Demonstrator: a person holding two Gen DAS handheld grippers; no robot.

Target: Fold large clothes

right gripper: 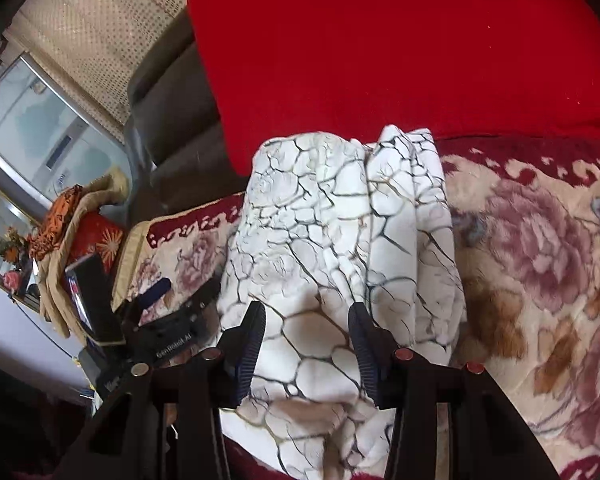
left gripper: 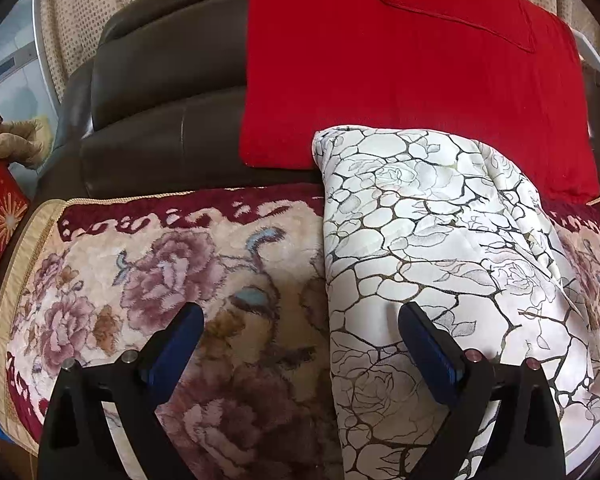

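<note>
Between my right gripper's (right gripper: pixel 306 344) parted jaws lies the soft, light white garment (right gripper: pixel 332 240); its near hem suits pinching. My left gripper (left gripper: pixel 300 344) gapes too.

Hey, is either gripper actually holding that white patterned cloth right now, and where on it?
Neither. The left gripper is open at the white cloth's left edge; the right gripper is open astride its near end, not pinching.

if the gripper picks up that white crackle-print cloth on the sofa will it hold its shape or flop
Probably flop: the white crackle-print cloth lies in soft folds and ridges, so it should sag and partly unfold when lifted. It looks thin and faintly shiny, so likely light and perhaps a bit slippery between the pads. The right gripper is open astride it; a one-point pinch would likely leave most of it dangling.
</note>
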